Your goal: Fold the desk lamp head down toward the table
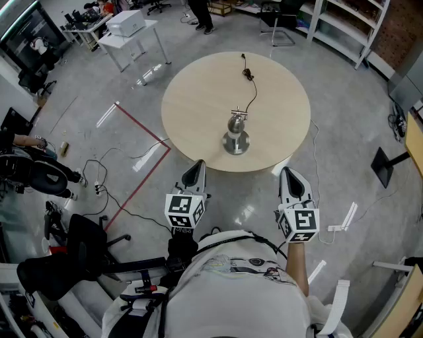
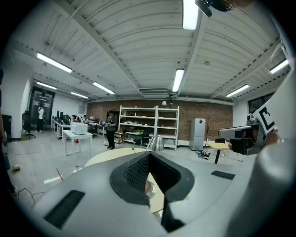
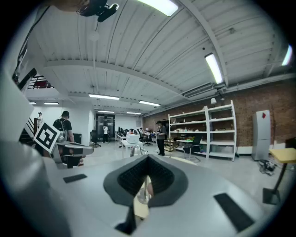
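Note:
A silver desk lamp stands on the near half of a round beige table, its head over its round base. Its black cable runs toward the far edge. Both grippers hover off the table's near edge, pointing at the lamp. My left gripper is shut and holds nothing; my right gripper also looks shut and holds nothing. In the left gripper view the lamp head rises just past the shut left gripper. In the right gripper view the lamp shows beyond the right gripper.
A white desk with a white box stands far left. Shelving lines the far right. A red tape line and cables lie on the floor left of the table. A black office chair sits near my left side. A person stands far off.

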A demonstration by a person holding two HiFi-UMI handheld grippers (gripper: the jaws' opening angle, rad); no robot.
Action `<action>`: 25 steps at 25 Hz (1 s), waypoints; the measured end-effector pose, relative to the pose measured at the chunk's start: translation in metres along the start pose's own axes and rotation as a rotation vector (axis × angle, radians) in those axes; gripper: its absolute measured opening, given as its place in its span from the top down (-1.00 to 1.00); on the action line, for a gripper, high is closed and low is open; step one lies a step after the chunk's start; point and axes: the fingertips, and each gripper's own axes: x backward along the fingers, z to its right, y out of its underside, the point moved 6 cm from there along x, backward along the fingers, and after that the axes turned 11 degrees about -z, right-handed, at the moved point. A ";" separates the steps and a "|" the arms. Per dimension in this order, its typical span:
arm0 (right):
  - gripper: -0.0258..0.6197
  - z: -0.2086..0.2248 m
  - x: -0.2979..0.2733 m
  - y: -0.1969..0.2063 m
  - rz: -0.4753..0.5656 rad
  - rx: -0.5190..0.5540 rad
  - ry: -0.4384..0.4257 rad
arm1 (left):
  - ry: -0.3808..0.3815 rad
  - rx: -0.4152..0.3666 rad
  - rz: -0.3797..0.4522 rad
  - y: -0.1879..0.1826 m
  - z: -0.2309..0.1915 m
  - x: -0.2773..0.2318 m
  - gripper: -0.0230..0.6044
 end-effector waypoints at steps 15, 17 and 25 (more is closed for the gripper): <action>0.91 -0.001 -0.001 0.004 -0.020 -0.008 0.004 | 0.012 -0.007 -0.010 -0.001 0.003 0.002 0.93; 0.91 0.000 0.000 0.005 -0.017 -0.023 0.000 | 0.011 -0.012 -0.011 -0.002 0.004 0.003 0.92; 0.91 0.009 -0.001 0.009 -0.016 -0.044 -0.006 | 0.000 -0.015 -0.028 0.001 0.014 0.000 0.93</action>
